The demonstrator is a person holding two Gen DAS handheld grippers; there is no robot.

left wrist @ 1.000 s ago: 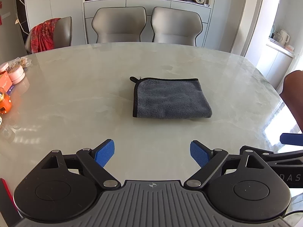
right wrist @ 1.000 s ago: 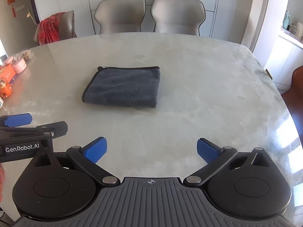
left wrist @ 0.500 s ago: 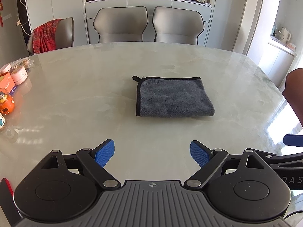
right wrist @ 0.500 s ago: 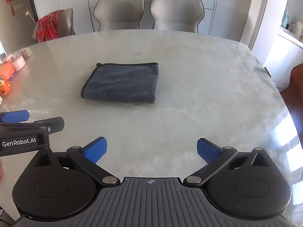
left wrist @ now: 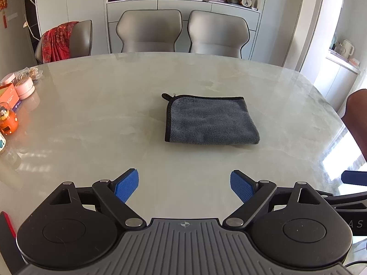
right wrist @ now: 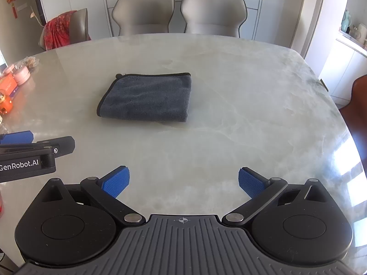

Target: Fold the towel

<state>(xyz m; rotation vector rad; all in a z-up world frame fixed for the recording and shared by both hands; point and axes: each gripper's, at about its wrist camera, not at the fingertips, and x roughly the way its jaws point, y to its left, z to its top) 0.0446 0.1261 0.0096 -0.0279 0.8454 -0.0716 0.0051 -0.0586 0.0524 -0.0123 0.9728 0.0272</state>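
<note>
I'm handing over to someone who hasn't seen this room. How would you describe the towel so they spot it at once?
Start at the large pale marble-look dining table with two grey upholstered chairs at its far side. Near the table's middle, alone on bare surface, lies the folded dark grey microfibre towel. Black edging and a small hanging loop at its far left corner distinguish it from the orange and pink items clustered at the left edge.

Left hand-held gripper (left wrist: pixel 184 186) jaws wide, nothing between them. Grey towel (left wrist: pixel 211 120) lies folded mid-desk (left wrist: pixel 91 119), well apart from the pads (left wrist: pixel 126 188).
</note>
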